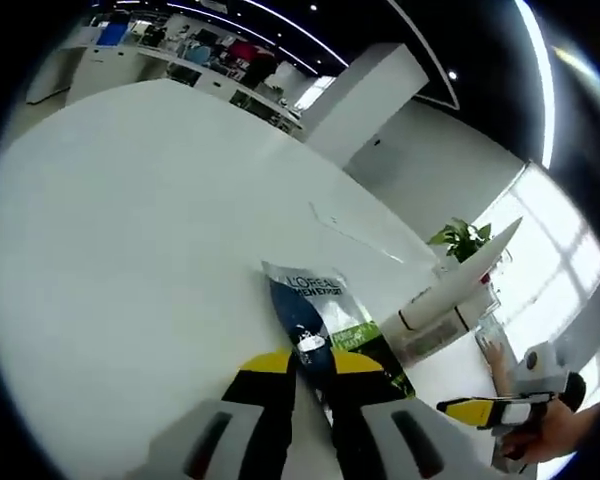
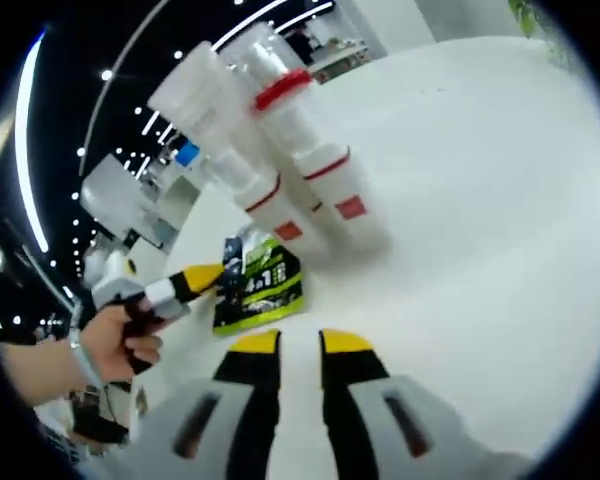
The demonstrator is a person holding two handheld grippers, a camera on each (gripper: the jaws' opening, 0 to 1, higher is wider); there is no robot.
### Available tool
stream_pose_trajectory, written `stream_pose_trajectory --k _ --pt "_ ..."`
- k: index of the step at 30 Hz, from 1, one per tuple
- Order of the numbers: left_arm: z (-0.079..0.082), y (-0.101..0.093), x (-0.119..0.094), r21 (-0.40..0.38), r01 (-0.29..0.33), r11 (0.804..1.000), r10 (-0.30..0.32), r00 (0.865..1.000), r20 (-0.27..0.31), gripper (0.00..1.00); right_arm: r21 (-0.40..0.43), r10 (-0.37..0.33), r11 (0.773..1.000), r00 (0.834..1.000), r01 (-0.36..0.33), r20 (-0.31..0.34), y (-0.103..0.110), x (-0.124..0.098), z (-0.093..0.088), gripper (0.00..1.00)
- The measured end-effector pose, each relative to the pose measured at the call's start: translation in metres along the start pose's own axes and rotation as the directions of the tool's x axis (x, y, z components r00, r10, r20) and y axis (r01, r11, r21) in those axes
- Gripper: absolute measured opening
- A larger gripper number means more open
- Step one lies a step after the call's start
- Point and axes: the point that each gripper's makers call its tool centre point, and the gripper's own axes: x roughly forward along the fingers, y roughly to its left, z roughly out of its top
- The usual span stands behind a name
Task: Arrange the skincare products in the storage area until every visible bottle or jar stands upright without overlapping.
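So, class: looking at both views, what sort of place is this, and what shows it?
Probably a large open-plan office or lab: a broad white table, strip ceiling lights, desks with people in the background, and a potted plant near bright windows.

Right gripper (image 2: 300, 345): yellow-tipped jaws slightly apart, holding nothing, over white table (image 2: 500, 200). Ahead: two clear red-banded plastic bottles (image 2: 280, 150); green-and-black sachet (image 2: 260, 280); left gripper (image 2: 195, 280) touching sachet.

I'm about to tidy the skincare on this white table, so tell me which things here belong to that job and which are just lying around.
Part of the job:
- L'Oreal sachet, lying flat
- clear bottles with red bands, grouped together
- left gripper
- right gripper

Just lying about:
- potted plant at the table's far edge
- white table itself
- office shelving in the background
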Motion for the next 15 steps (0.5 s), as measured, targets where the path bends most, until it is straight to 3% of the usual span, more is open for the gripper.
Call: stream_pose_trajectory --k 7,15 --pt "0.003 0.000 0.000 0.072 0.002 0.997 0.000 1.000 -0.024 0.14 0.006 -0.003 1.000 1.000 0.003 0.004 -0.005 -0.011 -0.002 0.14" --pt "-0.001 -0.005 -0.014 0.082 0.018 0.996 -0.016 1.000 -0.024 0.24 -0.009 -0.008 1.000 1.000 0.008 0.013 -0.010 -0.025 -0.006 0.16"
